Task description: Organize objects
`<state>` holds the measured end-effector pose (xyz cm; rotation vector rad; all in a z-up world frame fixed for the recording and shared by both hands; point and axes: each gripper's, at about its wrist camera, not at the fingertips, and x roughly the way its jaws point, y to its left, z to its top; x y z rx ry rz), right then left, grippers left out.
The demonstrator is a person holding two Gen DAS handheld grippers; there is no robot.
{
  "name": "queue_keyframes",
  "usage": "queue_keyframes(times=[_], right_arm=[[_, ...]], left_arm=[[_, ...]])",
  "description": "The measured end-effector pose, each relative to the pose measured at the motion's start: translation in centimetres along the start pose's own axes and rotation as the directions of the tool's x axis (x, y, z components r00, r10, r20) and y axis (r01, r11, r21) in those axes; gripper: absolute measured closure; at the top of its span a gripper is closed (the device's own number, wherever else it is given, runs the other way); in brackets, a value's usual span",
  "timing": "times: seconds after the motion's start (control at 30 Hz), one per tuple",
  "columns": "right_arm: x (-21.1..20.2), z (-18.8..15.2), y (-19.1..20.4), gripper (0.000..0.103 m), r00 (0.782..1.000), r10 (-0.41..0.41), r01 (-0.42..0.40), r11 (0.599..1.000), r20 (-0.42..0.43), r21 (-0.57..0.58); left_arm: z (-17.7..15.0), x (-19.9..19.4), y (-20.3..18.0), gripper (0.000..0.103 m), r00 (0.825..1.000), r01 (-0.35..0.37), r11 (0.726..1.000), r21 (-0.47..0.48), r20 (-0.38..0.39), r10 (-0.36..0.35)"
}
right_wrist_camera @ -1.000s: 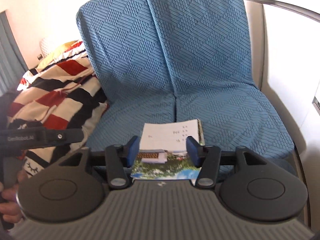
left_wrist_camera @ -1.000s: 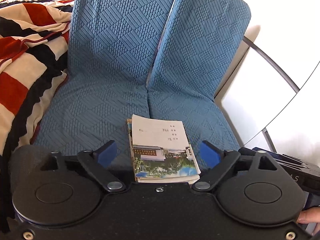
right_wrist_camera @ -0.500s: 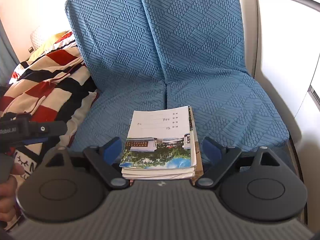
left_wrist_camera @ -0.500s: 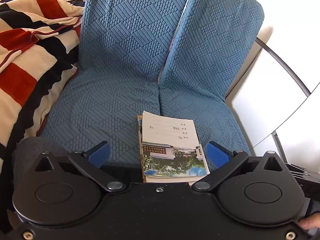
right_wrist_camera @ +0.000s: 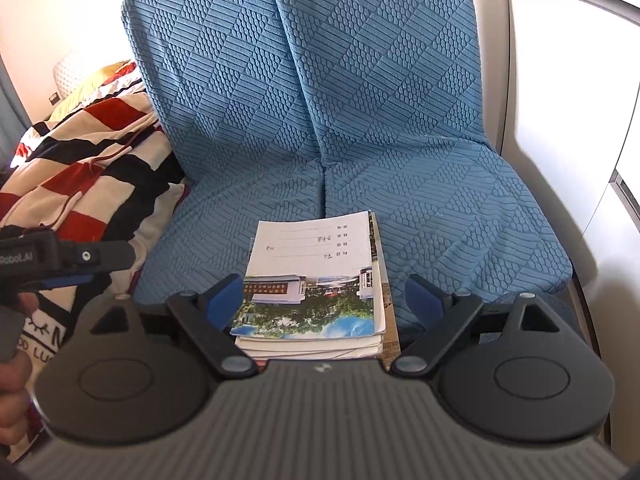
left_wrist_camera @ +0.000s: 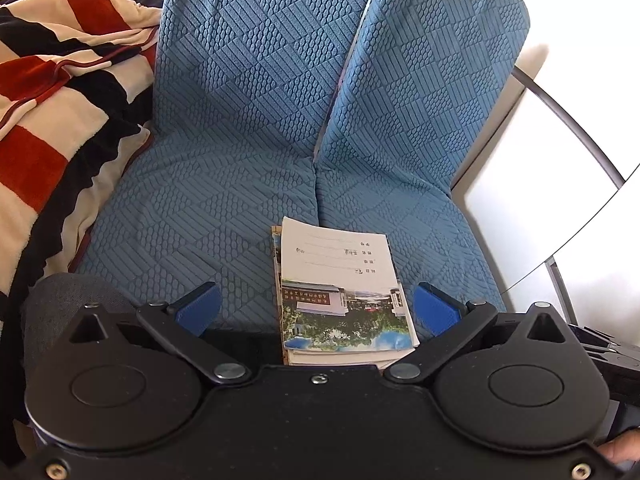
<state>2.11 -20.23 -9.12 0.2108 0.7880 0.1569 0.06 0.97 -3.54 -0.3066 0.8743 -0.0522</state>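
Blue quilted fabric covers the two-part seat cushion [left_wrist_camera: 224,216] in front of you, and on its front edge, close to the centre seam, lies the small stack of paper booklets [right_wrist_camera: 316,284]. The top booklet has a white upper half with printed lines and a photo of buildings, trees and sky on its lower half; thinner booklets and a brown-edged one show beneath it. The stack lies flat and fairly square.

Your right gripper [right_wrist_camera: 324,300] sits low over the near end of the stack with its blue-padded jaws spread wide, one on each side of the booklets. The left pad is just beside the stack's edge; you cannot tell whether it touches. The right pad is clear of it.

Your left gripper [left_wrist_camera: 316,308] also has its jaws wide apart, gripping nothing; the stack lies between them, nearer the right pad.

To the left of the seat lies a red, black and cream striped blanket [left_wrist_camera: 52,112]. A pale wall panel [right_wrist_camera: 560,80] stands on the right.
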Motion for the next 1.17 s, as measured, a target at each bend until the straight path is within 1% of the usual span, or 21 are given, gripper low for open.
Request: queue_keyframes(times=[0.37, 0.63, 1.17], right_arm=[[0.35, -0.22, 0.02, 0.014, 1.0, 0.009, -0.009, 1.0, -0.015, 0.0], [0.43, -0.25, 0.02, 0.014, 1.0, 0.006, -0.006, 1.0, -0.016, -0.002], [0.6, -0.26, 0.09, 0.014, 1.0, 0.005, -0.005, 1.0, -0.018, -0.008]], left_arm=[[-0.16, 0.21, -0.12, 0.0, 1.0, -0.015, 1.0, 0.002, -0.01, 0.015], [-0.29, 0.06, -0.23, 0.0, 1.0, -0.007, 1.0, 0.008, 0.001, 0.007], [-0.4, 0.25, -0.19, 0.0, 1.0, -0.006, 1.0, 0.007, -0.012, 0.007]])
